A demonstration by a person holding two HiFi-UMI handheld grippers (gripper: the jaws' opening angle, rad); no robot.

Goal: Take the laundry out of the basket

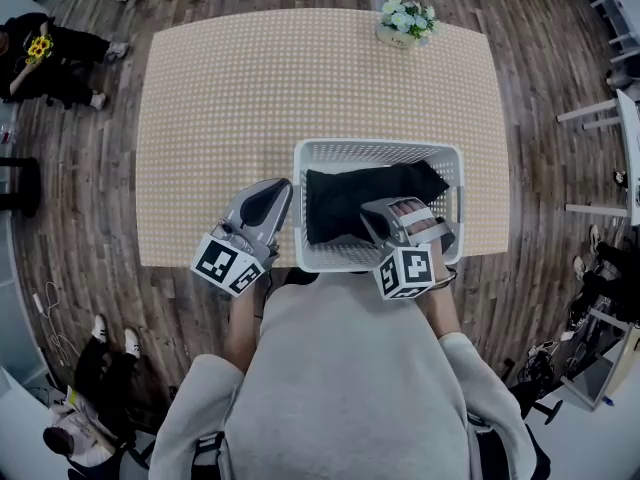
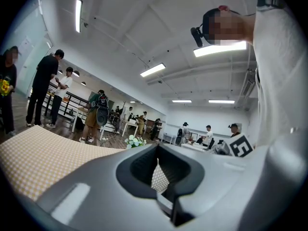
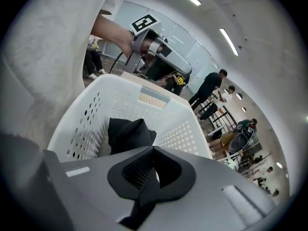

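- Plainly, the task is only at its start: the dark laundry (image 1: 350, 203) lies inside the white basket (image 1: 380, 150), and no garment shows anywhere on the bench (image 1: 250, 98).
- The basket stands at the lower middle of the head view, on the near edge of the bench. The black cloth is heaped across its floor from the left wall toward the upper right corner.
- The right tool (image 3: 153, 150) hangs over the lower right part of the basket and tilts down into it. Its jaws are pressed together with nothing between them. In its own view the black cloth sits just beyond the tips, apart from them.
- The left tool (image 2: 156, 146) is outside the basket, just beside its left wall at the lower left of the head view, and points level across the bench. Its jaws also look pressed together and empty; only the checked bench cover shows past them.
- Nothing is done as far as the pictures show. What is left, I judge, is the whole job:
  - spread the right jaws
  - close them on a fold of the cloth
  - lift it clear of the rim and set it on the bench
- Whether more garments lie under the black one cannot be told.
- A small bunch of flowers (image 1: 406, 18) stands at the far edge of the bench, well apart from the work.
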